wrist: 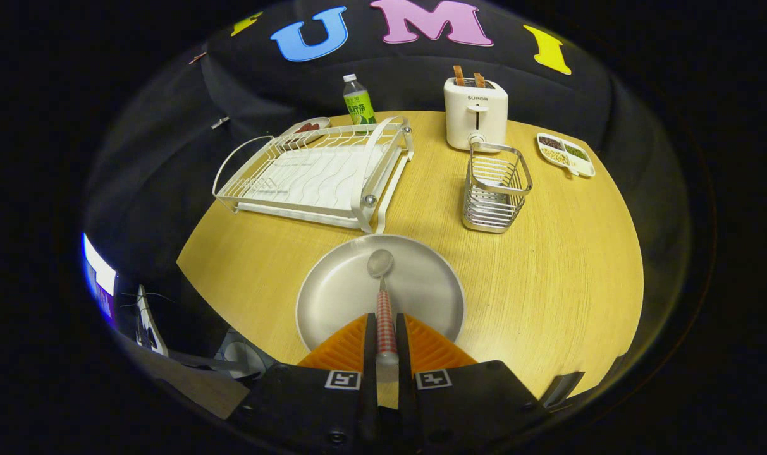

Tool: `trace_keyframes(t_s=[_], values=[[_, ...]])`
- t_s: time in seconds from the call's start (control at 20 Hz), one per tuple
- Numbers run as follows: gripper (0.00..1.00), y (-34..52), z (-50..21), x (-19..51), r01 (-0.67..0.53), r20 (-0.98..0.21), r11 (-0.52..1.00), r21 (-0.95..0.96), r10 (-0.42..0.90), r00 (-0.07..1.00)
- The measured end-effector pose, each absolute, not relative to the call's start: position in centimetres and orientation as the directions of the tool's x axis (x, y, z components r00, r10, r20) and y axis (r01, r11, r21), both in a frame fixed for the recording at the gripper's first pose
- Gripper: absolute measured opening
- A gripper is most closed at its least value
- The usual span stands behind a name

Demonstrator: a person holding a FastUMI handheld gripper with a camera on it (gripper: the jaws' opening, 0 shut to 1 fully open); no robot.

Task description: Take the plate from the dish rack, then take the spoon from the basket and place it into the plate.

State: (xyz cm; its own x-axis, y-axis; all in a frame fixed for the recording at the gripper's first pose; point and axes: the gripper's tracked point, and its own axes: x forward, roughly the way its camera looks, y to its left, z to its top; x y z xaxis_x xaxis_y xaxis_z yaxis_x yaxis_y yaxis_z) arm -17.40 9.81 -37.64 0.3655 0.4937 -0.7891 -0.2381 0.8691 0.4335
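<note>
The metal spoon with a red-and-white checked handle is clenched between both fingers of the tool, its oval bowl reaching forward over the middle of the round, matte silver metal plate; whether the bowl touches the plate cannot be told. The plate lies flat on the pale wood-grain bench, its near rim hidden behind the fingers. Beyond it stands the white wire dish rack with a ribbed drip tray, and to its right the square slatted metal basket, then a white toaster and a green-labelled bottle.
</note>
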Motion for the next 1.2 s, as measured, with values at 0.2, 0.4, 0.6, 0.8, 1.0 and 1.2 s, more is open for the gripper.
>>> trace_keyframes(t_s=[0.2, 0.4, 0.6, 0.8, 1.0, 1.2], values=[[0.20, 9.6, -39.0, -18.5, -0.237, -0.819, 0.882, 0.406, 0.467, 0.335], [0.36, 9.7, -39.0, -18.0, -0.213, -0.813, 0.886, 0.412, 0.463, 0.354], [0.82, 9.8, -38.8, -17.9, -0.213, -0.812, 0.889, 0.406, 0.458, 0.363], [0.95, 9.7, -38.3, -17.4, -0.211, -0.805, 0.892, 0.400, 0.452, 0.385], [0.97, 8.9, -36.4, -15.9, -0.207, -0.782, 0.900, 0.384, 0.436, 0.445], [0.98, 7.6, -32.7, -13.0, -0.207, -0.742, 0.915, 0.347, 0.403, 0.536]])
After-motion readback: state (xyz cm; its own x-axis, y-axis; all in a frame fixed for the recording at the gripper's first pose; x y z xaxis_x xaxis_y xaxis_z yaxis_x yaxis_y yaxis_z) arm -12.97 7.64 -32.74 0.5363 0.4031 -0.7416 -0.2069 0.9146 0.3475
